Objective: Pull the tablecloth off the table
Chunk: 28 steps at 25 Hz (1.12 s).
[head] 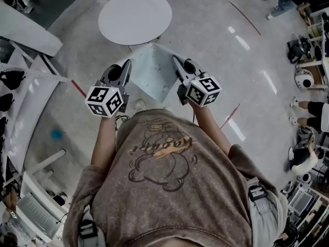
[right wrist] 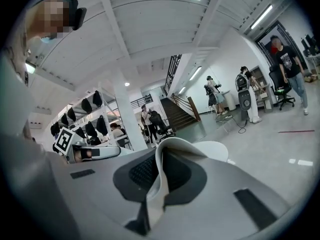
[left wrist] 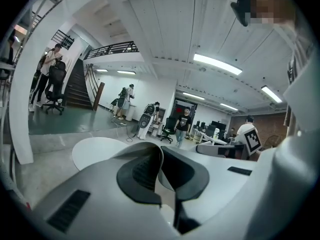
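Between the clenched jaws of the left gripper [head: 128, 65] and right gripper [head: 175, 62] hangs the pale thin fabric tablecloth [head: 150, 72], which looks light, limp and easily bunched. Its 2 edge grips suit it.

Your tablecloth [head: 150, 75] is plain pale blue-white, and the round tabletop [head: 134, 17] at twelve o'clock is plain white. Your left tongs [left wrist: 161, 160] and right tongs [right wrist: 159, 170] have light grey shells, black ribbed pads [left wrist: 142, 173] and black-and-white checker-marked cubes [head: 105, 101]. The floor [head: 216, 55] is glossy grey with red tape lines. At nine o'clock there's a teal scrap [head: 56, 134].
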{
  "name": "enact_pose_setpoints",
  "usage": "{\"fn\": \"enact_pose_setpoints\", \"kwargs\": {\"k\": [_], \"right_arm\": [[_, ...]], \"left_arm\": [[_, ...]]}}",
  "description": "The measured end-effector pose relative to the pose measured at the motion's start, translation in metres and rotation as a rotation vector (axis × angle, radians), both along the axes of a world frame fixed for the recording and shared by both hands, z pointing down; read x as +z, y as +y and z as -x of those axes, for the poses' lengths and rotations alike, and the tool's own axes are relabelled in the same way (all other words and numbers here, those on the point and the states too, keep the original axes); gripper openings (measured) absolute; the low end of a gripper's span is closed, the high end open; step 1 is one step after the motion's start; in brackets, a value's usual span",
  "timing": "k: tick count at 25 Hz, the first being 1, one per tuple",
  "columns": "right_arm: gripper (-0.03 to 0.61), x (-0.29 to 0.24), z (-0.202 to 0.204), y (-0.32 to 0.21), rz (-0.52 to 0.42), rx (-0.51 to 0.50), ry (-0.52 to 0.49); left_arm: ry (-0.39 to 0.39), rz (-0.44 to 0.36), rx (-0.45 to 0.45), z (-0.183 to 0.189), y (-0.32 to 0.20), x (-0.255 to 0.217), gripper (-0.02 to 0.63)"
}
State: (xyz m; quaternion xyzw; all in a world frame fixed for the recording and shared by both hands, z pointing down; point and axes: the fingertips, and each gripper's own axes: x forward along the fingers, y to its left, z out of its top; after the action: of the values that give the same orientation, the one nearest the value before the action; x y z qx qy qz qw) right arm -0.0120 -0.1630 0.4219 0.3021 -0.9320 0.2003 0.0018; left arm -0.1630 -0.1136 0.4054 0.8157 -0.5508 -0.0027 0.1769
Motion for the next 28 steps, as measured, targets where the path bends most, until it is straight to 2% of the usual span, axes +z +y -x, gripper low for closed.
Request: {"fn": "enact_pose_setpoints", "kwargs": {"k": [12, 28], "right_arm": [[0.017, 0.012, 0.024, 0.003, 0.008, -0.021, 0.031], [0.017, 0.016, 0.031, -0.001, 0.027, -0.042, 0.034]], "left_arm": [[0.021, 0.023, -0.053, 0.022, 0.006, 0.015, 0.021], [0.032, 0.043, -0.076, 0.029, 0.003, 0.019, 0.021]]}}
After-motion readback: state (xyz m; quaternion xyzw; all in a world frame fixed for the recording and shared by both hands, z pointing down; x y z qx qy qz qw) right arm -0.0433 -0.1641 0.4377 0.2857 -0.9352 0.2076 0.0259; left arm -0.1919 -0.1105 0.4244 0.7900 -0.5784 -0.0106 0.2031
